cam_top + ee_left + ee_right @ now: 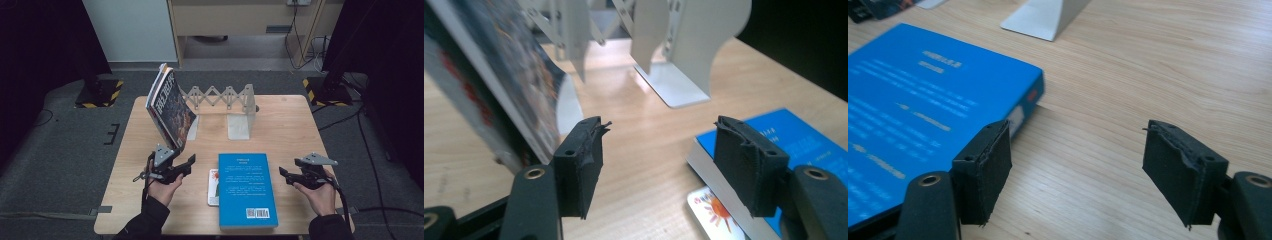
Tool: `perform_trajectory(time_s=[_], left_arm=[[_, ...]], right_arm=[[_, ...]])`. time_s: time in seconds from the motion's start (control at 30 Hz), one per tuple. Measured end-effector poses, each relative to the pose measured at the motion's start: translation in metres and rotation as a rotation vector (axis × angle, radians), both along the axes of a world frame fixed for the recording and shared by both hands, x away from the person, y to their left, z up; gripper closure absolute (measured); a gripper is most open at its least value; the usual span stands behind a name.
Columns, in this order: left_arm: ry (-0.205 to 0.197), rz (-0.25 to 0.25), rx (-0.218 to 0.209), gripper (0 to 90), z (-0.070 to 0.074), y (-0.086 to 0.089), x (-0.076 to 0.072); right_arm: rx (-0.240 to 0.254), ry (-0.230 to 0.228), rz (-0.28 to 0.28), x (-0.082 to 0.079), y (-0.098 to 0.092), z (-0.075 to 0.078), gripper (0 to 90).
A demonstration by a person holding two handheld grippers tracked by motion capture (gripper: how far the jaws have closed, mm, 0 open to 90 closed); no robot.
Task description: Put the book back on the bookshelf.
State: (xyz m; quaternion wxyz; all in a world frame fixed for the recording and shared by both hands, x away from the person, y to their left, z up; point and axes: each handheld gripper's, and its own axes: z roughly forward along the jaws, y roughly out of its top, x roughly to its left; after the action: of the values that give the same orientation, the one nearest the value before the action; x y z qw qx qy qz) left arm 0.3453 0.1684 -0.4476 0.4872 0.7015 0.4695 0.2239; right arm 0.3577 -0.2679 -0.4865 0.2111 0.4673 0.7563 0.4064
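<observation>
A blue book [246, 189] lies flat on the wooden table [290, 130], partly over a thin white booklet [213, 187] with an orange sun picture. Two or three books with dark patterned covers [169, 107] lean tilted against the left end of a white expanding book rack [225, 102]. My left gripper [190, 161] hovers open just below the leaning books [499, 85], left of the blue book [784, 135]. My right gripper [282, 172] stands open to the right of the blue book [923, 115], with nothing between its jaws.
The rack's white end plate [684, 55] and foot [1040, 17] stand on the table behind the blue book. Bare wood lies to the right [1158, 75]. Dark carpet [60, 145] with cables, stand bases with yellow-black tape [97, 92] surround the table.
</observation>
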Motion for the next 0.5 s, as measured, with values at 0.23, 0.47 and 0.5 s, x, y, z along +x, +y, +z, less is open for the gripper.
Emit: perform_trajectory(time_s=[0.23,0.47,0.5], left_arm=[[0.06,-0.081,0.021,34.2,-0.015,-0.019,-0.002],[0.138,-0.176,-0.002,33.4,-0.032,-0.037,-0.002],[0.142,-0.183,0.006,33.2,-0.033,-0.039,-0.003]], right_arm=[[0.027,0.005,0.033,-0.004,0.011,0.003,28.8],[0.052,0.02,0.062,-0.006,0.018,0.002,29.8],[0.063,0.027,0.063,-0.006,0.02,0.002,29.8]])
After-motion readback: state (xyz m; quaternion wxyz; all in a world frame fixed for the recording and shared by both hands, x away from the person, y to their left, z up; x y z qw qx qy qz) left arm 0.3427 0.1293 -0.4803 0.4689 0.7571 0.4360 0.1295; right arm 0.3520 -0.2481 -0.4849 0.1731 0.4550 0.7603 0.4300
